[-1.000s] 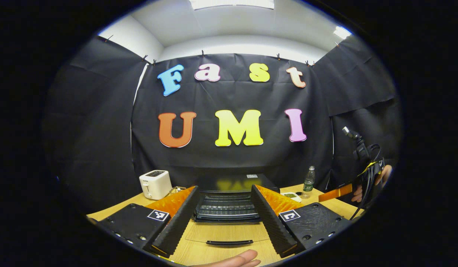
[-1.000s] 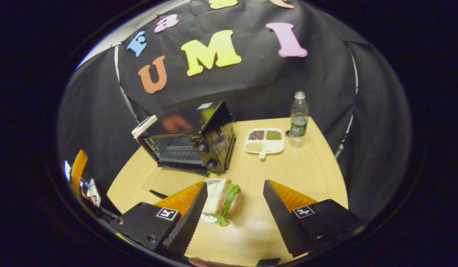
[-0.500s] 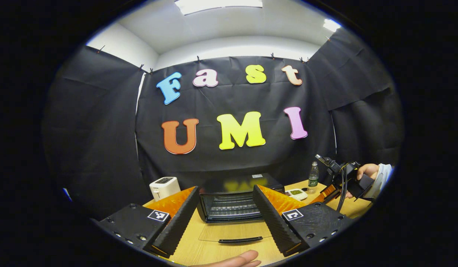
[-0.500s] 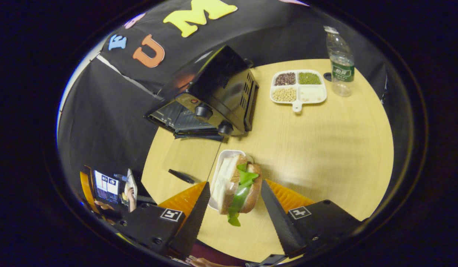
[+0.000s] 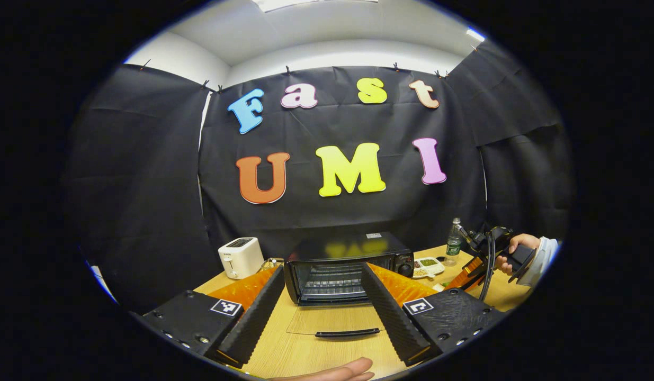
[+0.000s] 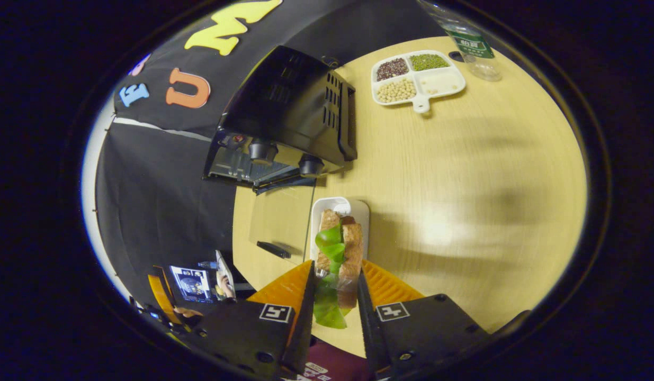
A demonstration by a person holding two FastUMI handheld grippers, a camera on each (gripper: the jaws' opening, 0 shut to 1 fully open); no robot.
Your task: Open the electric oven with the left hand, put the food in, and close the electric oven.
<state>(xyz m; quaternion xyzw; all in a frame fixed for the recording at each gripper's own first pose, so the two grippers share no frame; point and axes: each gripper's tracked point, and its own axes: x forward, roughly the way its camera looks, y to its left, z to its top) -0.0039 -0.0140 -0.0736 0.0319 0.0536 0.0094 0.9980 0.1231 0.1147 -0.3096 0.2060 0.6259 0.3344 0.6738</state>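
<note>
The oven (image 6: 284, 111) is seen on the table (image 6: 464, 185) with its glass door (image 6: 279, 217) folded flat down and its rack mouth (image 5: 332, 278) open toward the front. The sandwich (image 6: 338, 248) is being pinched between the two fingers of the right gripper (image 6: 333, 301), with green leaf hanging down between them. It is held upright on its edge, just above or on the small white tray (image 6: 353, 209); which of the two cannot be told. The sandwich's long side is lined up with the fingers. The oven lies ahead and to the left of this gripper, and only its knob side is shown to it, so the sandwich will probably have to be carried around over the flat door to the mouth. The left gripper (image 5: 319, 307) is held wide and empty, pointed straight at the oven mouth. The right gripper is the nearer one to the food.
</note>
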